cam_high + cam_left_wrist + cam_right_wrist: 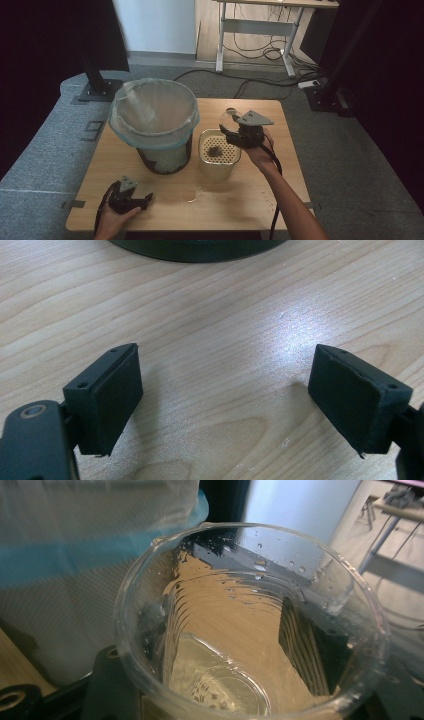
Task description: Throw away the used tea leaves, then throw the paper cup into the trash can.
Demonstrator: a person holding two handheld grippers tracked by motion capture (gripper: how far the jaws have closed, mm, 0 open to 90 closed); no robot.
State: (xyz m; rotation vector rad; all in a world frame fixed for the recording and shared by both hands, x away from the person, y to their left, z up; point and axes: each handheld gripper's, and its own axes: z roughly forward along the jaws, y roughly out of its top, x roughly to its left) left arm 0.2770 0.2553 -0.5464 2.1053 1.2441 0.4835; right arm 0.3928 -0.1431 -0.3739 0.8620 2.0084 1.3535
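Cup drained over the strainer

My right gripper (pixel 239 131) clamps the clear plastic cup (pixel 250 625), looking emptied, above the cream perforated strainer pot (pixel 218 159) holding dregs; the mesh bin's clear bag (pixel 154 113) waits. Left gripper (pixel 225 400) rests open on the wooden table (pixel 210 330).

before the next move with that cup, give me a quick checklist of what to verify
1. Right claw grips the clear plastic cup: ok, jaws clamped on its walls.
2. Cup emptied: cannot tell; droplets cling inside.
3. Strainer container upright under the cup: ok, dark residue on its perforated top.
4. Lined waste bin upright, beside the strainer: ok.
5. Left claw open and holding nothing: ok, resting near the table edge.
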